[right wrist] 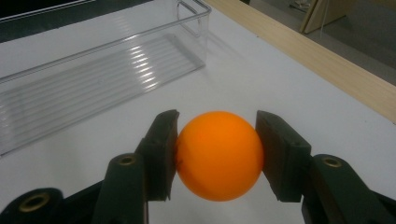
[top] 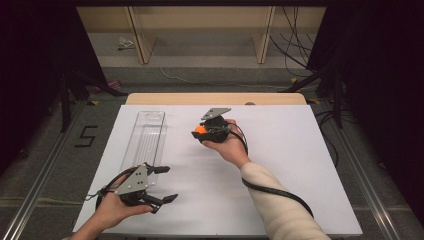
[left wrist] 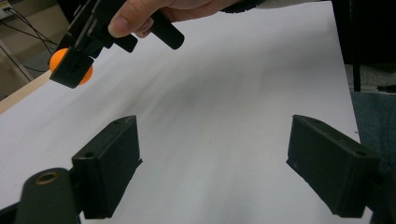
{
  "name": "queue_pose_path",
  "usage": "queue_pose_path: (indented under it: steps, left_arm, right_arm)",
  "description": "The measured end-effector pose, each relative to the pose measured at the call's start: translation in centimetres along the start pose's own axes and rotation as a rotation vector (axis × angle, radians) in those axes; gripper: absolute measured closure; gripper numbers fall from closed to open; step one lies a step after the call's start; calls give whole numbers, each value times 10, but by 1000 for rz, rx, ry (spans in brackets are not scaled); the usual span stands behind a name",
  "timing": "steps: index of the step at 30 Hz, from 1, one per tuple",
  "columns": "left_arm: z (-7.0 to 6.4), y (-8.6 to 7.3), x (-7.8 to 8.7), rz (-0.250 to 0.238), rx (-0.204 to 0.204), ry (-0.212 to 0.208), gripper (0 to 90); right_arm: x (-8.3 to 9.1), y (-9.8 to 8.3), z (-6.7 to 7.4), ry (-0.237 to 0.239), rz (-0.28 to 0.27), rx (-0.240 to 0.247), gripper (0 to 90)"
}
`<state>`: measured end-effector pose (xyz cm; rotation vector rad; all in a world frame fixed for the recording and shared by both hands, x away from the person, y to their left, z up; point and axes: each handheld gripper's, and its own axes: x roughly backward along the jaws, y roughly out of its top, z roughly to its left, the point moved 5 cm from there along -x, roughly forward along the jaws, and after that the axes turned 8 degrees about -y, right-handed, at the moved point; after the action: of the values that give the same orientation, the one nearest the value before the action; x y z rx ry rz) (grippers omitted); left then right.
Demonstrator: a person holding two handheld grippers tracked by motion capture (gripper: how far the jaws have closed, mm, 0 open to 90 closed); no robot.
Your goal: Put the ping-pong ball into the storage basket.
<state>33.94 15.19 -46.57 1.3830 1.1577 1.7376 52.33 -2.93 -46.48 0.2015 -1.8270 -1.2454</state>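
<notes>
High view: one orange ball (top: 199, 130), two claws.

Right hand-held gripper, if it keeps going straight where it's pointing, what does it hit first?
Probably the clear tray: the right hand-held gripper, shut on the orange ball, points toward its near long wall. Depth is unclear, so it may pass above.

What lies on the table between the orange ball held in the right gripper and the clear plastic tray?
Nothing: in the right gripper view, only bare white table surface separates the orange ball, clamped in the right gripper, from the clear plastic tray.
</notes>
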Motion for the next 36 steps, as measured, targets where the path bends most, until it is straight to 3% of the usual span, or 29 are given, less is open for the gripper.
queue_pose_path:
  steps: [36]
  left_arm:
    - [0, 0, 0, 0, -2, -2, 165]
  right_arm:
    - [-1, 13, 12, 32, -22, 4, 512]
